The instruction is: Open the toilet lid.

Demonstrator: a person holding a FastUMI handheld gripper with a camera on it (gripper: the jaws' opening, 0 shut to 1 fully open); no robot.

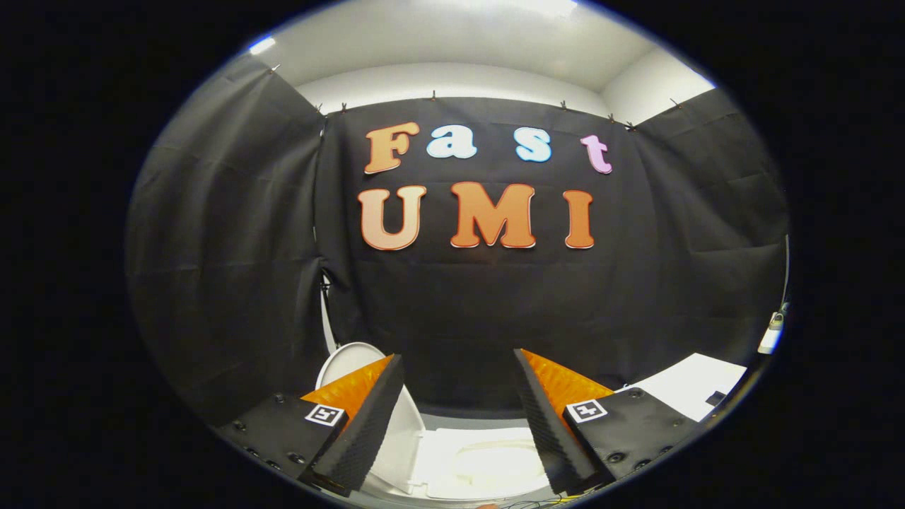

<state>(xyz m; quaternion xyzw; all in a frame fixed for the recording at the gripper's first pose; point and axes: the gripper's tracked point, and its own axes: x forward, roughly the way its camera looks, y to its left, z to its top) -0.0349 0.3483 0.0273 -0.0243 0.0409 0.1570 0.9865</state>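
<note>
Hovering with its fingers spread wide and holding nothing, the gripper [458,417] sits above the white plastic toilet lid [353,364], already raised behind the left finger, which a careless bump could knock back down

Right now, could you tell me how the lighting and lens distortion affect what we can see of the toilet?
Gripper view: the fisheye lens bows the booth's wall; the toilet bowl glares nearly featureless white under bright light; the raised lid stays readable behind one finger of the open claw; the image is sharp, with no motion blur.
</note>
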